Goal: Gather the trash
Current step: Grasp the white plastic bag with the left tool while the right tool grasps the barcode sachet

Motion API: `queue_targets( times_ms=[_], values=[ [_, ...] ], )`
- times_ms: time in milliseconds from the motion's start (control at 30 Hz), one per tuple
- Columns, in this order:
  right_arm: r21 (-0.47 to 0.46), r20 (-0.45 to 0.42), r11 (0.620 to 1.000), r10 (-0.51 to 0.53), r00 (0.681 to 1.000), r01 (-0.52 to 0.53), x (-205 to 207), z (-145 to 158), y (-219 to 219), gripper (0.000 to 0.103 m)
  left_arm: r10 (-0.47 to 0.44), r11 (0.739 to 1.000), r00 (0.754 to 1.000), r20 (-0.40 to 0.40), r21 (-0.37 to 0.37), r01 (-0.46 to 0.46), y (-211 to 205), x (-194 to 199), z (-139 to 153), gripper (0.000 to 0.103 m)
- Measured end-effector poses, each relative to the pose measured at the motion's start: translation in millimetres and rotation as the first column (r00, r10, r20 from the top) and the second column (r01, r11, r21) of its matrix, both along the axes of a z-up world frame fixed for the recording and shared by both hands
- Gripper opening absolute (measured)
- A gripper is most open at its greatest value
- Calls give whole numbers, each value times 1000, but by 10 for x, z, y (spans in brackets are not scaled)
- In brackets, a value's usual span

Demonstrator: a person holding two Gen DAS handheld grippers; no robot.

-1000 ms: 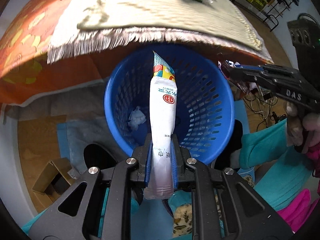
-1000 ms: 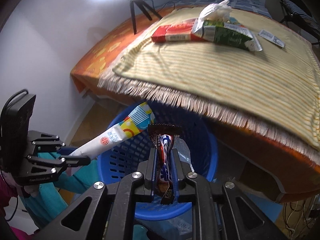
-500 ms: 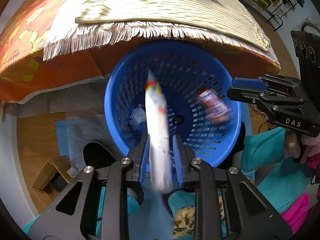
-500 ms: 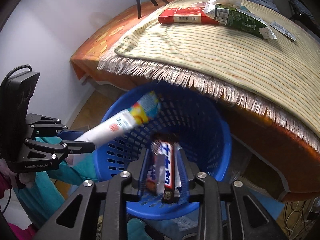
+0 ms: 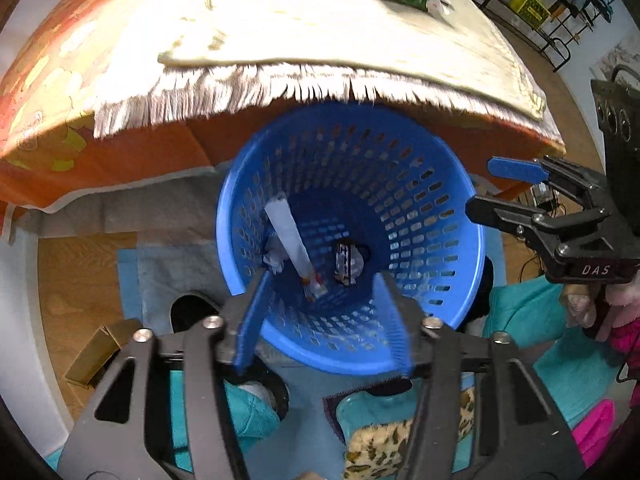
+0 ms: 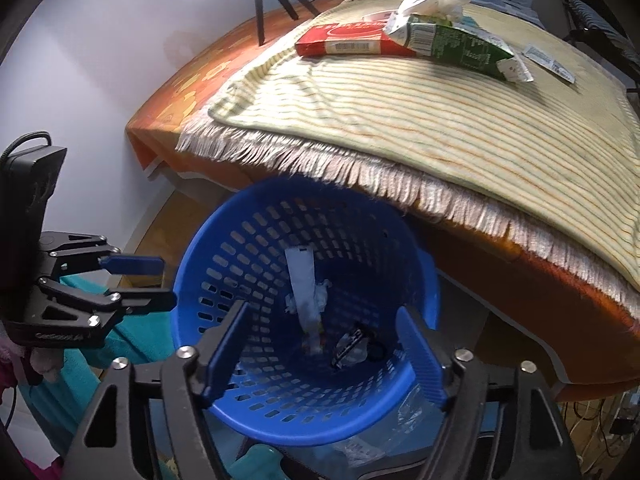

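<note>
- Your jaws are spread wide and empty on both the left gripper [image 5: 322, 320] and the right gripper [image 6: 326, 354].
- The long white snack wrapper [image 5: 294, 246] leans inside the perforated blue plastic basket [image 5: 432, 184], beside a dark crumpled candy wrapper [image 5: 346, 264] and a white paper wad [image 5: 275, 258].
- Above, a fringed striped cloth [image 6: 400, 120] covers the orange surface [image 6: 192, 80], bearing a red carton [image 6: 352, 42] and a green carton [image 6: 460, 46].

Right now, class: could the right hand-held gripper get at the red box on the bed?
Probably yes: the right hand-held gripper is open and empty, and the red box lies uncovered, with only open blanket between.
</note>
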State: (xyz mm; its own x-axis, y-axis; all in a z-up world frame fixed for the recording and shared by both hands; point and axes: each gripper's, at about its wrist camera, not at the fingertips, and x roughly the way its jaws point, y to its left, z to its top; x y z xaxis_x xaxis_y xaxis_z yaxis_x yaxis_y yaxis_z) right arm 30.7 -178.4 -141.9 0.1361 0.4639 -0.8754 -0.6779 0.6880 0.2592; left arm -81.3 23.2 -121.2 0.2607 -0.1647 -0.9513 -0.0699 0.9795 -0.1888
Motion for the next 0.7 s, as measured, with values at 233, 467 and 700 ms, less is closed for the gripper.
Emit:
queue_targets(
  times_ms=[233, 467, 700],
  values=[
    [-19, 22, 998, -62, 998, 62, 112, 51, -96, 89, 4, 1000, 999, 37, 8, -5, 43, 165, 126, 58],
    [-28, 63, 996, -87, 994, 89, 242, 174, -151, 92, -17, 999, 993, 113, 45, 12, 59, 502, 391, 58],
    [4, 129, 991, -136, 982, 137, 554, 482, -271, 96, -56, 994, 976, 209, 101, 35, 27, 959, 736, 58]
  ],
)
